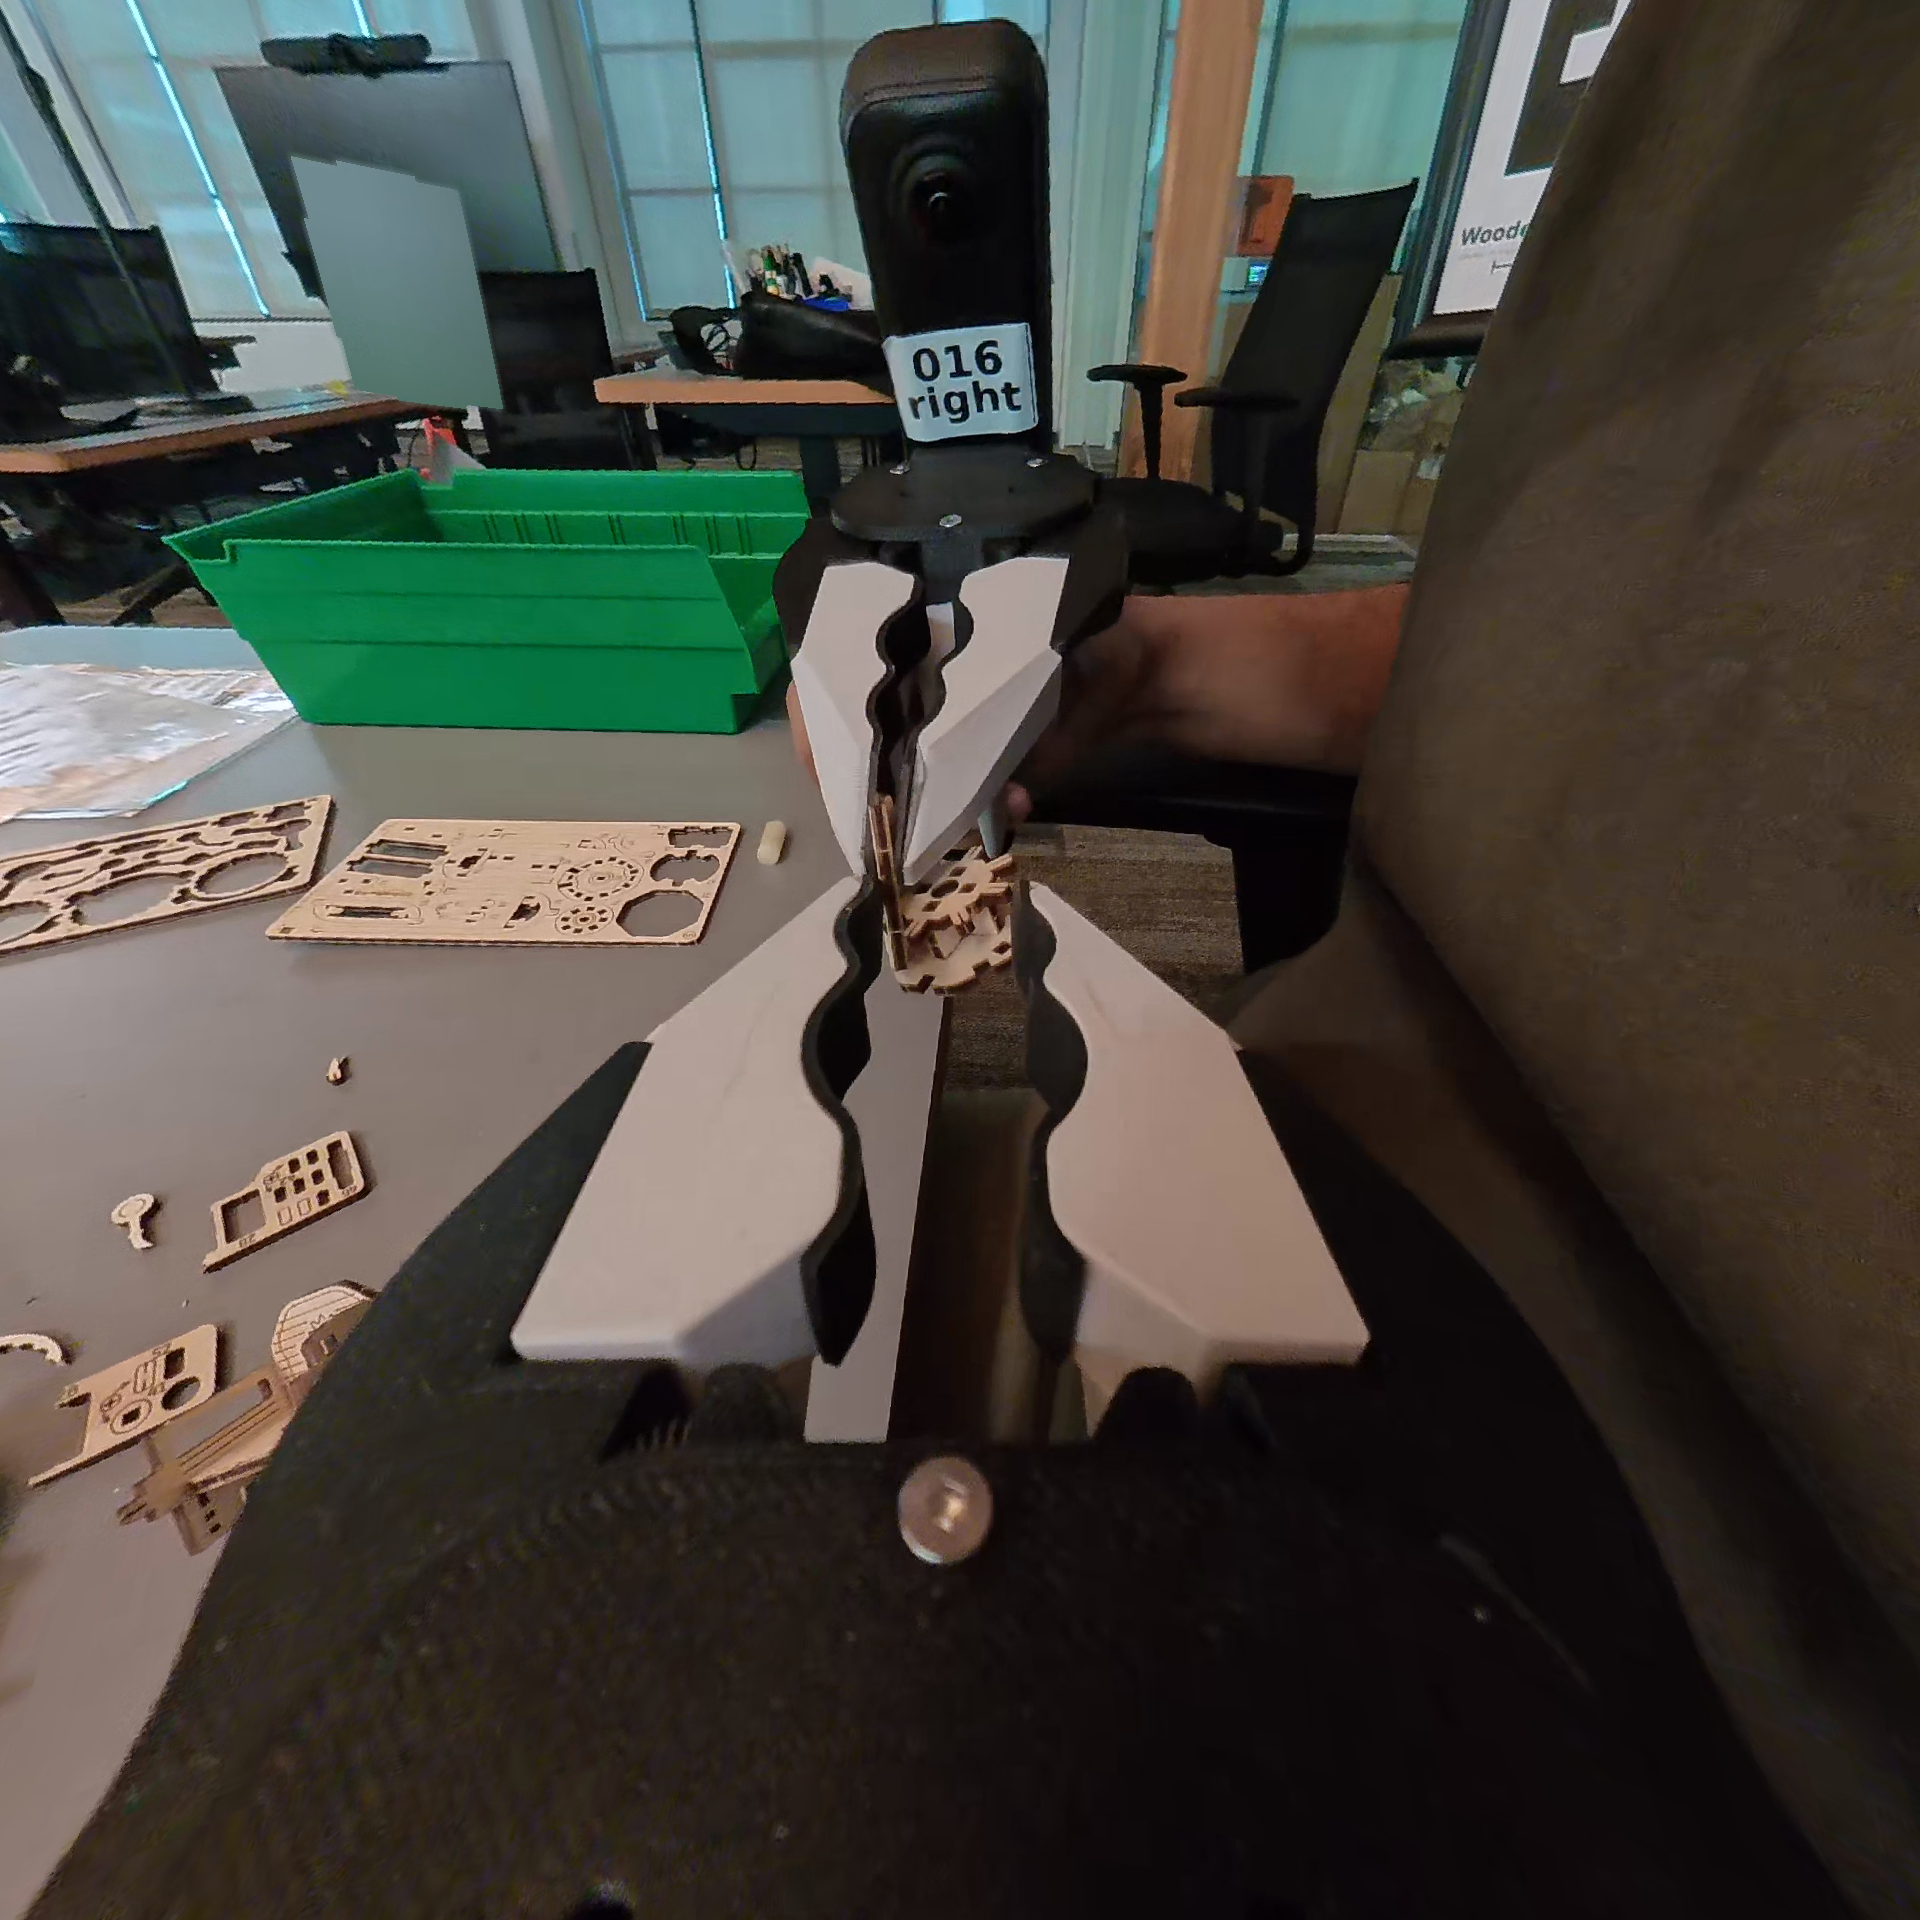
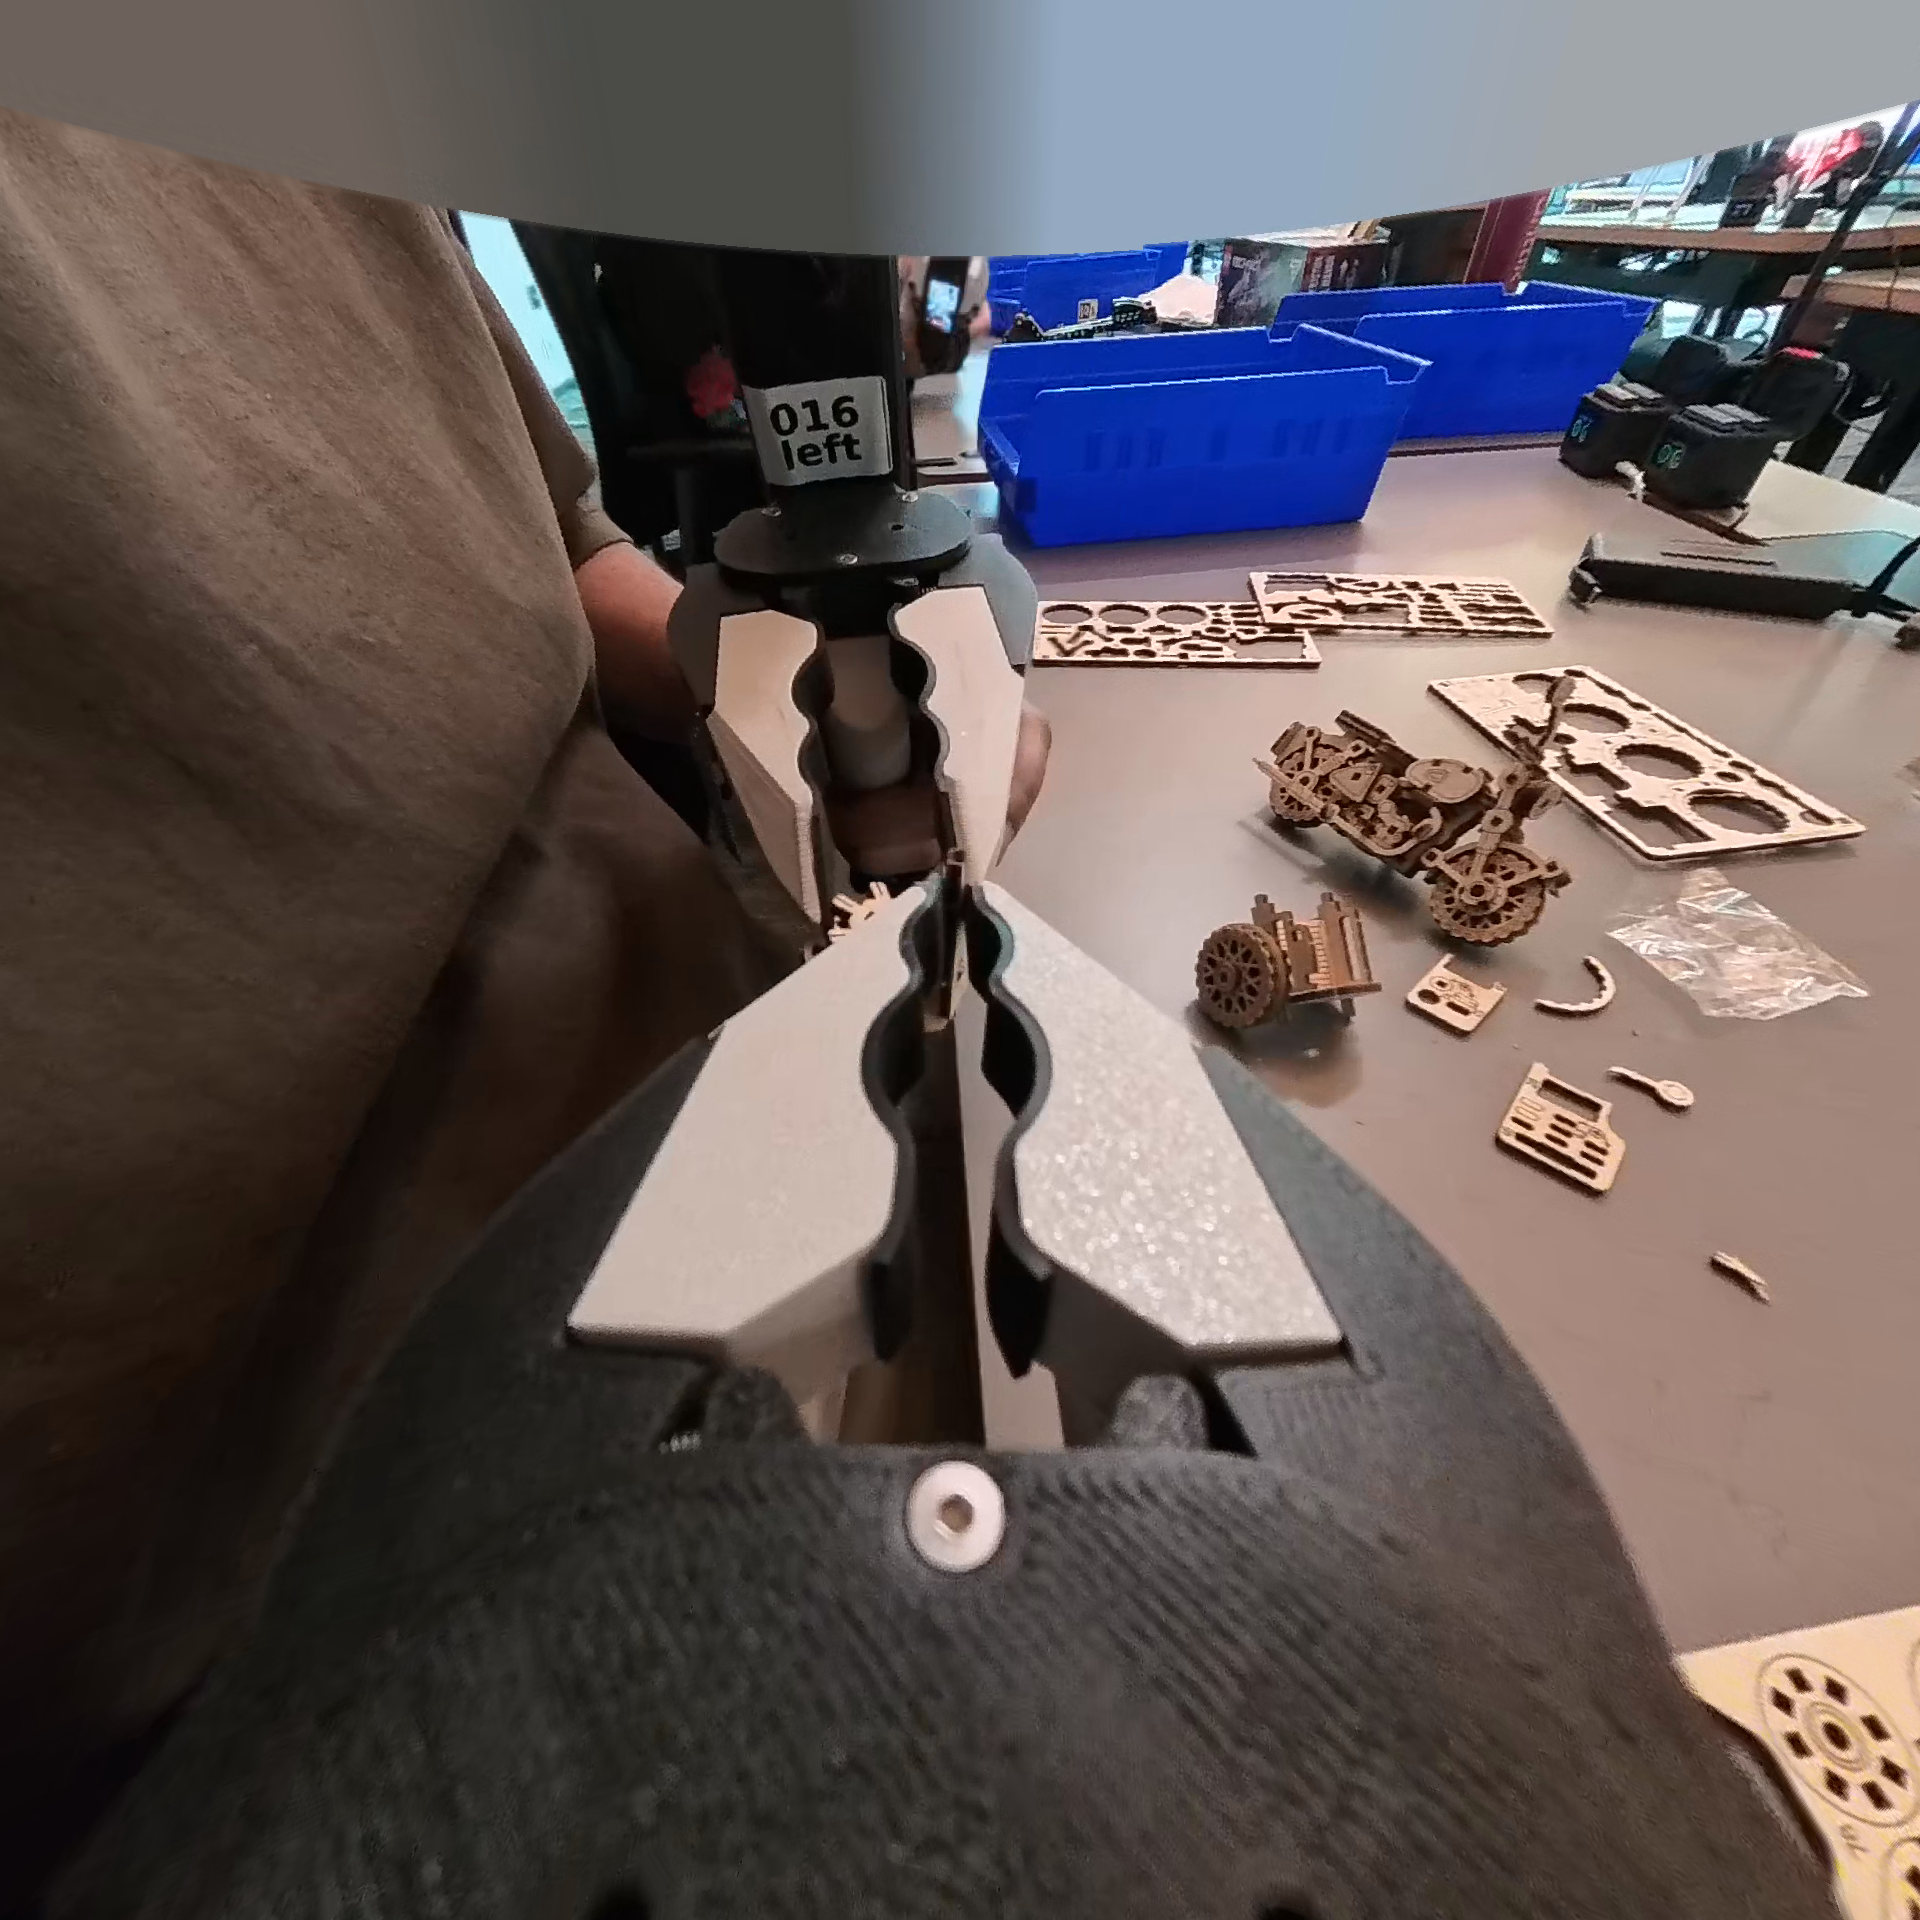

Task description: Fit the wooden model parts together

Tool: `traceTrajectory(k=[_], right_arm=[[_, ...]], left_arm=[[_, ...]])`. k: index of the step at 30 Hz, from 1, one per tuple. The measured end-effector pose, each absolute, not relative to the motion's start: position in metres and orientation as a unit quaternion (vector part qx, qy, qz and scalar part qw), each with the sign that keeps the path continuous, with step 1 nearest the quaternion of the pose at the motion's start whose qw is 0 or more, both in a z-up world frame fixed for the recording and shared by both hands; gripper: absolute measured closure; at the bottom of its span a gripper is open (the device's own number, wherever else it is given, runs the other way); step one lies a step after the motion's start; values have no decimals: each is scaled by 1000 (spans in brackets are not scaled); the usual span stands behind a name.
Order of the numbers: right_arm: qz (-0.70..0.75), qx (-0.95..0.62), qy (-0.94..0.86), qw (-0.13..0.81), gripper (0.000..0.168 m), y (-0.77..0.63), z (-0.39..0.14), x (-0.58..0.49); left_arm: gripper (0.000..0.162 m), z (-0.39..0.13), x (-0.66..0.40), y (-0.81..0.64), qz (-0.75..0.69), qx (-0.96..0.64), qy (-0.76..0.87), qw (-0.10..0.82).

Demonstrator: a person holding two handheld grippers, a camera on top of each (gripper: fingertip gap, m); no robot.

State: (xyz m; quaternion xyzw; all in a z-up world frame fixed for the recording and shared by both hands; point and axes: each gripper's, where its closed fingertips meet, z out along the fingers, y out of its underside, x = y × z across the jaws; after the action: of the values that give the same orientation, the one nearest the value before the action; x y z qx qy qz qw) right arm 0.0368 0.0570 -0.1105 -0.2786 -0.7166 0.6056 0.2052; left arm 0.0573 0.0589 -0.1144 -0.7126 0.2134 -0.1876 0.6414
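Observation:
My left gripper (image 1: 940,899) holds a small wooden sub-assembly (image 1: 951,930) between its fingertips, off the table's near edge. My right gripper (image 1: 885,857) comes from the opposite side, shut on a thin flat wooden piece (image 1: 883,831). That piece's edge touches the left side of the sub-assembly. In the right wrist view my right gripper (image 2: 954,909) pinches the flat piece (image 2: 948,961), seen edge-on. The left gripper (image 2: 894,883) faces it, and only a bit of the sub-assembly (image 2: 857,914) shows behind the fingers.
A green bin (image 1: 499,623), punched wooden sheets (image 1: 509,883) and loose parts (image 1: 291,1195) lie on the grey table. A built wooden motorcycle (image 2: 1423,821), a wheeled sub-assembly (image 2: 1278,966), more sheets (image 2: 1642,758) and a blue bin (image 2: 1184,447) show too. The person's torso (image 2: 260,727) is close by. My left and right fingertips are right by each other. The right tips stand about 20 cm off the built wooden motorcycle (image 2: 1423,821).

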Motion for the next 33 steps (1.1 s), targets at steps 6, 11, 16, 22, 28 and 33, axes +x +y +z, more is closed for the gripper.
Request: traceTrajectory(k=[6,11,16,22,28,33], right_arm=[[620,-288,-704,190,166,56,-107,37],[614,-283,-707,207,153,57,-108,37],[613,-276,-709,213,157,59,-106,39],[612,-273,-710,216,166,59,-106,40],[614,-272,-710,214,166,58,-104,40],[618,-274,-707,208,166,58,-104,39]], left_arm=[[141,-112,57,58,-192,-709,213,644],[141,-110,56,58,-197,-707,209,646],[141,-110,55,58,-199,-709,207,645],[141,-112,57,58,-183,-709,220,645],[141,-112,57,57,-148,-706,241,650],[141,-112,57,57,-143,-704,246,651]])
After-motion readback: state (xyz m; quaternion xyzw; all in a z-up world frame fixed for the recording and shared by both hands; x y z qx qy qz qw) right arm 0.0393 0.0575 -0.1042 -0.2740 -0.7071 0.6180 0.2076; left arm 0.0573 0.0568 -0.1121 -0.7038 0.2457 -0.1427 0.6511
